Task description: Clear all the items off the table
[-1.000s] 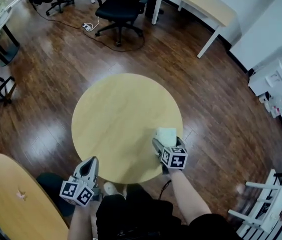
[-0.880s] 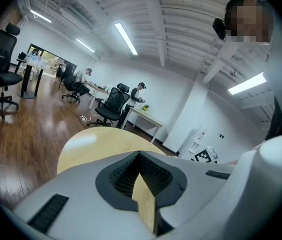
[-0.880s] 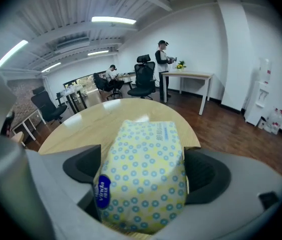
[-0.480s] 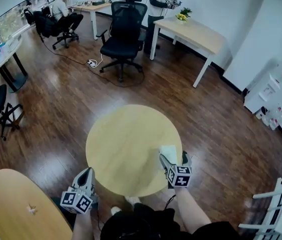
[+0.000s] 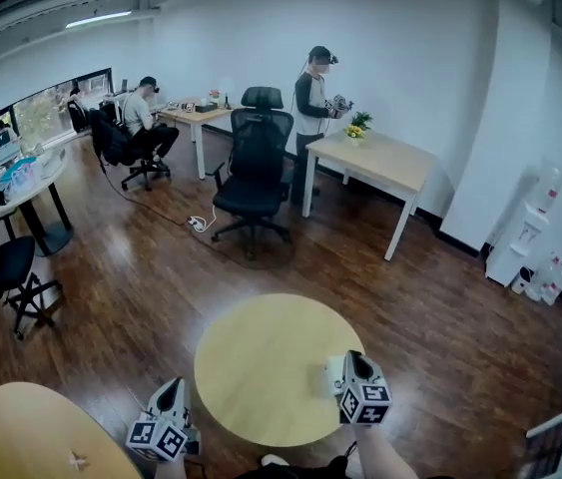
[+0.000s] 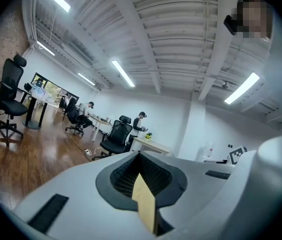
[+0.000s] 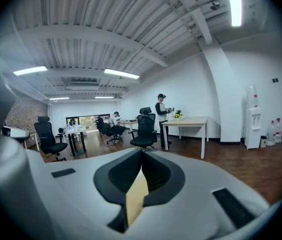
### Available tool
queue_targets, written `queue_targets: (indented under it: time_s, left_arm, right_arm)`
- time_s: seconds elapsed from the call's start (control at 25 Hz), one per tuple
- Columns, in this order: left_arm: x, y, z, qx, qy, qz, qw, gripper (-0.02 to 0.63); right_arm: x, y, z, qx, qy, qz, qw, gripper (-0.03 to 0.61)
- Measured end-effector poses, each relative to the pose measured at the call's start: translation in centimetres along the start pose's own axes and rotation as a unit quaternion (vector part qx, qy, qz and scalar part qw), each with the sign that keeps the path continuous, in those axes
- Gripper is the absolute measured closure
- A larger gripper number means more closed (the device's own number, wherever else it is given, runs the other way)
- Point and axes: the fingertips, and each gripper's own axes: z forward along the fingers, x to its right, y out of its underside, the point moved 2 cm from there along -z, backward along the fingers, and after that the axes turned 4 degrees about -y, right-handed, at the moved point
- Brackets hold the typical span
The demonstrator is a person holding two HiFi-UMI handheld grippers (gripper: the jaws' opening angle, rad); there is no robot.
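While the round light-wood table [image 5: 261, 362] is otherwise bare, the left gripper [image 5: 174, 385] off its near-left edge is pressed together, empty; the right gripper [image 5: 354, 359] at its near-right edge has just closed on nothing. The small pale folded cloth [image 5: 333, 372] there looks light, limp: pinch an edge.

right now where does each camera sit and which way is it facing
Head view: on the person's head, angled down across the room; shows the round table, left gripper and right gripper.
Left gripper view: rides the left gripper, looks along its shut jaws into the room.
Right gripper view: rides the right gripper, likewise, jaws shut.
Shared: all three show the black office chair and the pale desk.
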Motion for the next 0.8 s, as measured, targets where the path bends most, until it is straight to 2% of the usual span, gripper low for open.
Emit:
queue_targets:
  time_s: [0.16, 0.48, 0.68, 0.8]
  left_arm:
    - [-1.2, -0.3, -0.9, 0.020, -0.012, -0.003, 0.9997, 0.623]
    - [-1.3, -1.4, -2.1, 0.026, -0.003, 0.013, 0.9996, 0.623]
    - [-0.8, -2.4, -4.1, 0.039, 0.004, 0.047, 0.9981, 0.624]
    - [-0.9, -2.9, -4.7, 0.041, 0.012, 0.019, 0.9989, 0.623]
  right_arm:
    - [-2.2, -1.1, 0.1, 0.011, -0.025, -0.025, 0.999, 0.577]
    - [-4.9, -2.7, -1.0, 0.046, -0.055, -0.023, 0.997, 0.577]
    - [-6.8, -2.9, -0.7, 0.046, -0.077, -0.031, 0.995, 0.577]
    - [-8.2, -3.1, -0.5, 0.050, -0.094, -0.036, 0.994, 0.577]
